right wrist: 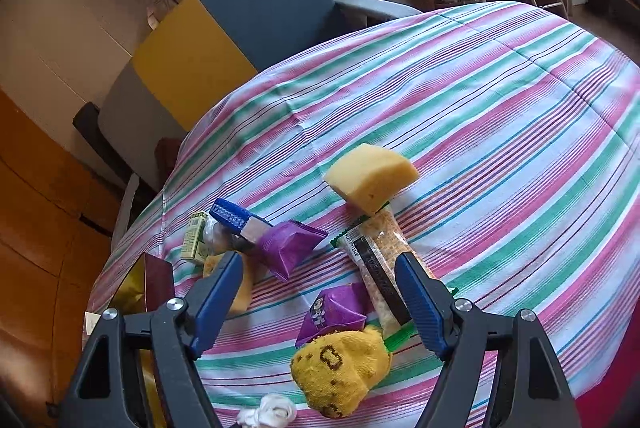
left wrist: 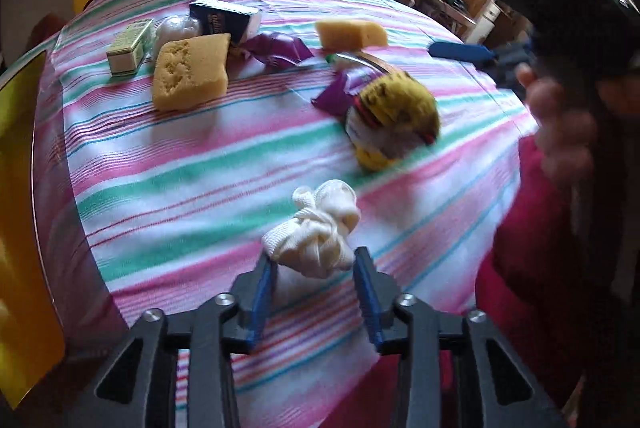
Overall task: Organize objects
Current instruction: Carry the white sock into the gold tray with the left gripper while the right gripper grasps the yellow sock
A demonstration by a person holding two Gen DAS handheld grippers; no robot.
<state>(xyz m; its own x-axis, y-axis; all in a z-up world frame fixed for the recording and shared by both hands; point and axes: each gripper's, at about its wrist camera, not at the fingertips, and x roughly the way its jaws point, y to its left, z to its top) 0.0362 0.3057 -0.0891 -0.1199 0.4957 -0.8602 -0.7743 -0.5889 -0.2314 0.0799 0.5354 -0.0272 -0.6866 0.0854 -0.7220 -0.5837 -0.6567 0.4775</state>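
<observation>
White sock bundle [left wrist: 314, 234] between left gripper [left wrist: 316, 262] fingers — right gripper [right wrist: 320, 268] wide apart

- White sock bundle [right wrist: 267, 413] is cut off by the bottom edge of the right wrist view
- Cracker packet [left wrist: 362, 62] in the left wrist view is mostly hidden behind the yellow sock ball [left wrist: 394, 118], which is smeared by motion blur
- Hand [left wrist: 560, 124] at the right is blurred
- Print on the small green box [right wrist: 194, 238] is too small to read
</observation>
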